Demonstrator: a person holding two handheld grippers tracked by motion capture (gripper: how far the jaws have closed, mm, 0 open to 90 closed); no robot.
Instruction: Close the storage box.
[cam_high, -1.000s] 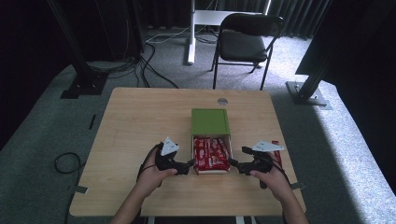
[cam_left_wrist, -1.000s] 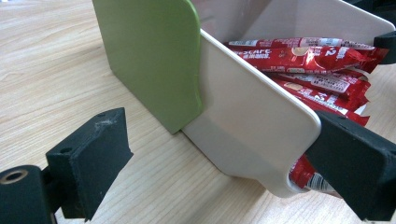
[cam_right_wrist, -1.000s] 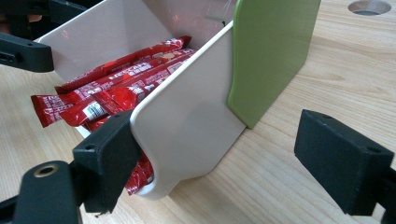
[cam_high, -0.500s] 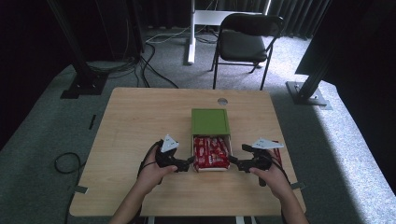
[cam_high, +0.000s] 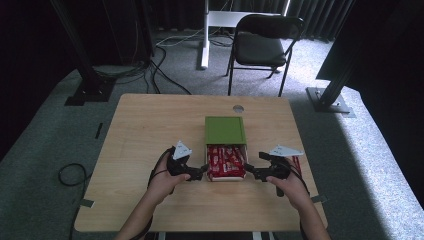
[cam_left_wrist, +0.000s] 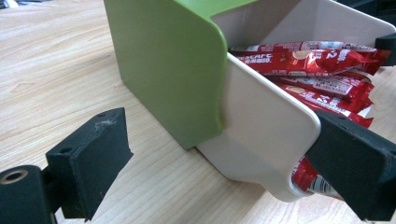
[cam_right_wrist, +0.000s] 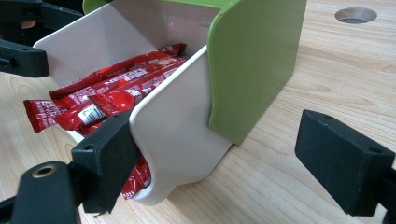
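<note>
A green box sleeve lies mid-table with its white drawer pulled out toward me. Several red sachets fill the drawer. My left gripper is at the drawer's left side, open. In the left gripper view the gripper has its jaws wide apart astride the drawer's wall, beside the sleeve and sachets. My right gripper mirrors it at the right side. In its own view the gripper straddles the drawer's corner, near the sleeve and sachets.
A round cable hole sits in the table behind the box. A small red item lies on the table by the right hand. Beyond the table stand a black chair and stand legs, with cables on the floor.
</note>
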